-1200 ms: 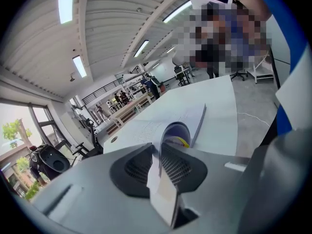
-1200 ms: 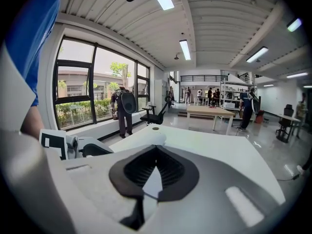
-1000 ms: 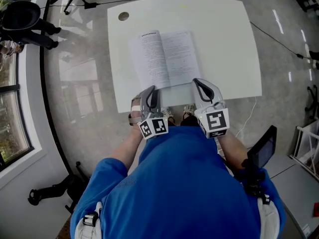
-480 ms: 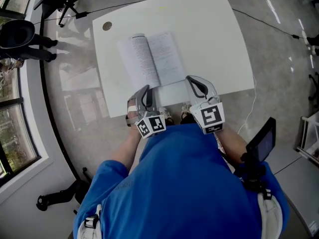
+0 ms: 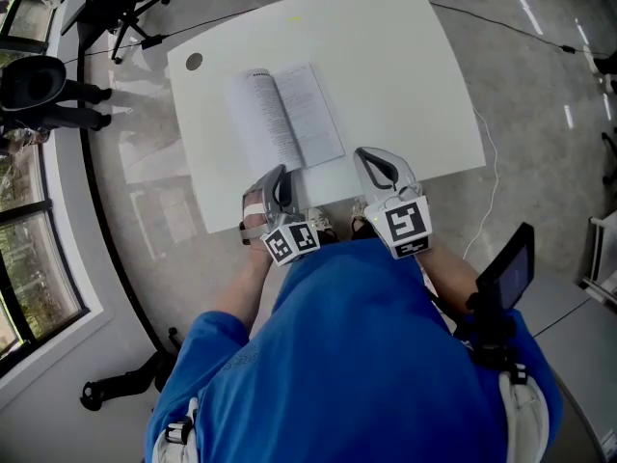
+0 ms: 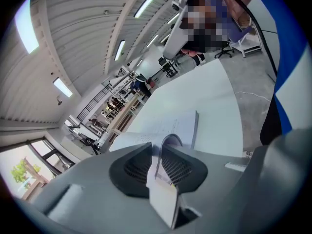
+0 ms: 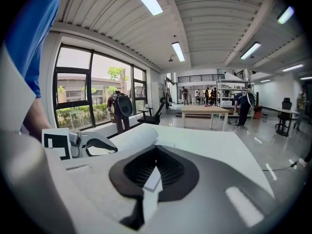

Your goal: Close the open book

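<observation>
Book (image 5: 284, 114) shifted left, spine pointing away — left tongs (image 5: 280, 173) ajar, right tongs (image 5: 363, 154) closed, empty

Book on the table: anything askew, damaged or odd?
Nothing stands out. The book lies open and flat on the table, roughly square to its edges, with no damage to the pages that the head view shows.
</observation>
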`<state>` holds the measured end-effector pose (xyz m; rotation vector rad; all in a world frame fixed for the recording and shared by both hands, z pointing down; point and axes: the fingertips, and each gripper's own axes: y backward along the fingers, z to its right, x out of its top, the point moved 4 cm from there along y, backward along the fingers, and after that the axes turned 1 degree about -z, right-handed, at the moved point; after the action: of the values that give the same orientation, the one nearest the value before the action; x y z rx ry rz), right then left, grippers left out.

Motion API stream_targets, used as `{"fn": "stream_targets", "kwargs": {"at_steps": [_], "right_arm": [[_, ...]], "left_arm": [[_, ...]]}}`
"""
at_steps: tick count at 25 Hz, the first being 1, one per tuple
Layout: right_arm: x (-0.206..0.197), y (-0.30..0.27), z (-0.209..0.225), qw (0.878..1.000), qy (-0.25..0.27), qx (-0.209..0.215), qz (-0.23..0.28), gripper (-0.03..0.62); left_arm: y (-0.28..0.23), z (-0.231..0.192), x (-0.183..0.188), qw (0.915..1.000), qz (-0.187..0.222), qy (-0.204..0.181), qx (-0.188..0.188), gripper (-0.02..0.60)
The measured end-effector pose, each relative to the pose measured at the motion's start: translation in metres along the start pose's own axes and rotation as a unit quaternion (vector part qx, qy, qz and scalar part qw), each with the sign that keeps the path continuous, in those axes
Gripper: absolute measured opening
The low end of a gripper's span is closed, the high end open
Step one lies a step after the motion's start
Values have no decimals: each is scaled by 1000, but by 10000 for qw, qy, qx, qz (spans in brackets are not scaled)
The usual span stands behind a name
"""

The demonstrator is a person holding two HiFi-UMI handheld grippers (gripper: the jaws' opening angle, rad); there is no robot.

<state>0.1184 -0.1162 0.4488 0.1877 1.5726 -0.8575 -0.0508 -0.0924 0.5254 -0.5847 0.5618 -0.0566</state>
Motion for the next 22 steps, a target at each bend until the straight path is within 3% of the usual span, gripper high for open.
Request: {"fn": "stream_targets", "kwargs": {"at_steps": [9, 18, 22], "right_arm": [[-11, 8, 15, 9999, -93, -39, -79, 3], [-20, 7, 23, 9998, -163, -24, -143, 3], [-25, 3, 25, 9995, -198, 37, -238, 3]], "left_arm": [[-16, 21, 14, 9956, -130, -915, -136, 74], [-29, 43, 18, 9782, -321, -2023, -335, 80], [-34, 49, 19, 9702, -464, -2334, -449, 81]]}}
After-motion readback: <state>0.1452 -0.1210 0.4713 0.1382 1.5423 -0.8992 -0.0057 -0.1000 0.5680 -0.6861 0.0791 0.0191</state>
